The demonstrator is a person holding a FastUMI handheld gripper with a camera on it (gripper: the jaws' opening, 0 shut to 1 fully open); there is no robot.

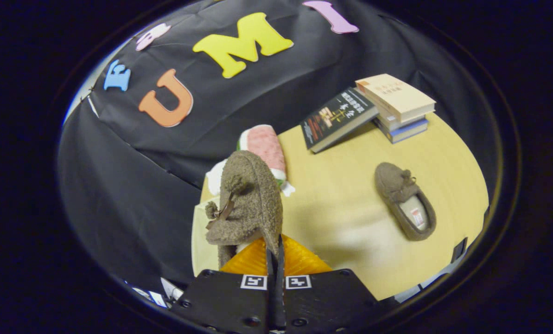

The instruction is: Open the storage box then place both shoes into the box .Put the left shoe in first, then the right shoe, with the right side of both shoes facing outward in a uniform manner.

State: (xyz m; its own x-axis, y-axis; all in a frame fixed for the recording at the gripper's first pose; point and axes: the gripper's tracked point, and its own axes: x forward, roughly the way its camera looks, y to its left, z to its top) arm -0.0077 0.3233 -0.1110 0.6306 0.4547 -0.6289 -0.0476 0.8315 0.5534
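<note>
A: Which step are we on?

B: Carrying the first shoe, I judge. The gripper (pixel 275 253) is clenched on the edge of a fuzzy brown shoe (pixel 246 199); both fingers (pixel 271 260) are pressed nearly together with the shoe's collar pinched between them. The shoe hangs lifted, toe pointing away, above the near corner of the table (pixel 350 185).

A: So that should be the left one?

B: By the task order it ought to be, but from this angle I can't honestly tell left from right.

A: And the other shoe?

B: It lies flat on the table, well apart, off to the right beyond the fingers: the second shoe (pixel 406 200), opening up, a label showing inside, toe toward the books (pixel 369 113) stacked at the far side.

A: Where's the box?

B: Possibly the pale flat panel (pixel 202 241) just below the held shoe is part of it, though I can't say for sure.

A: What does the next move call for?

B: Bringing the shoe over the box opening, turning it so its right side faces outward, lowering it in, then letting go without dragging it askew.

A: How does the shoe look?

B: Soft, nubbly fleece, moccasin shape, a small dark bow with pom-poms on the top. It will likely sag in a pinch grip. A pink-and-white plush thing (pixel 264 146) sits just behind it.
</note>
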